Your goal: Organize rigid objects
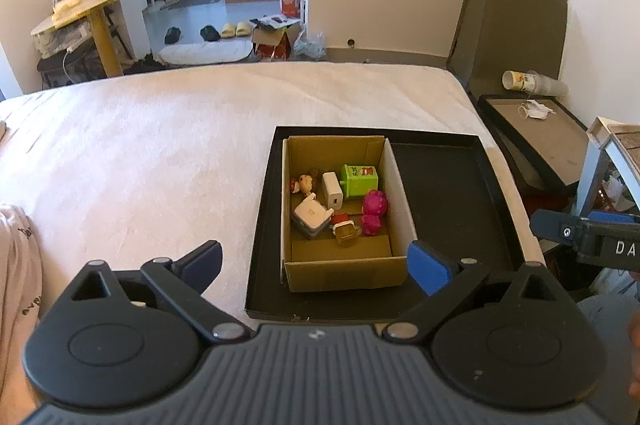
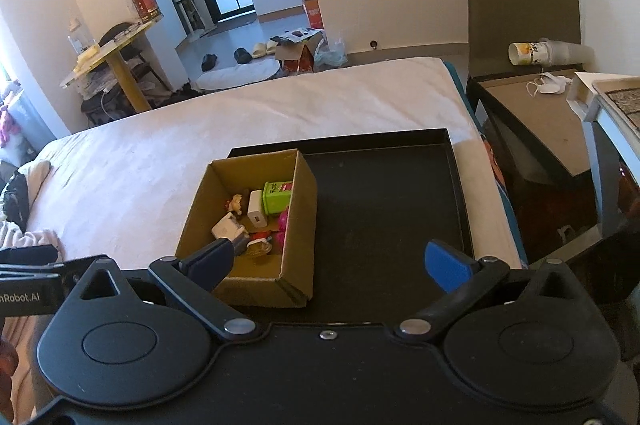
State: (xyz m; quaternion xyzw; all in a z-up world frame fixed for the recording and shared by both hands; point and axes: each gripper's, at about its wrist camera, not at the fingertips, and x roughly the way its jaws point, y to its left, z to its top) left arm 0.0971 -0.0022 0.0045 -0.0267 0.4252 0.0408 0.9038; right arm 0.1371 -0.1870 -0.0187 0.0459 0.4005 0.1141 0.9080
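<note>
Left wrist view | left gripper [image 1: 316,267] spread wide, empty | cardboard box [image 1: 344,275] of small items at 12 o'clock, long axis running away, on black tray [image 1: 448,181] | right gripper [image 2: 328,259] likewise wide, empty, box at 11 | left nearer.

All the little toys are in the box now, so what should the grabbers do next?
Probably just back away. The cardboard box in the black tray already holds the small things, nothing loose shows on the tray, and the left gripper and right gripper are both empty, jaws wide.
</note>
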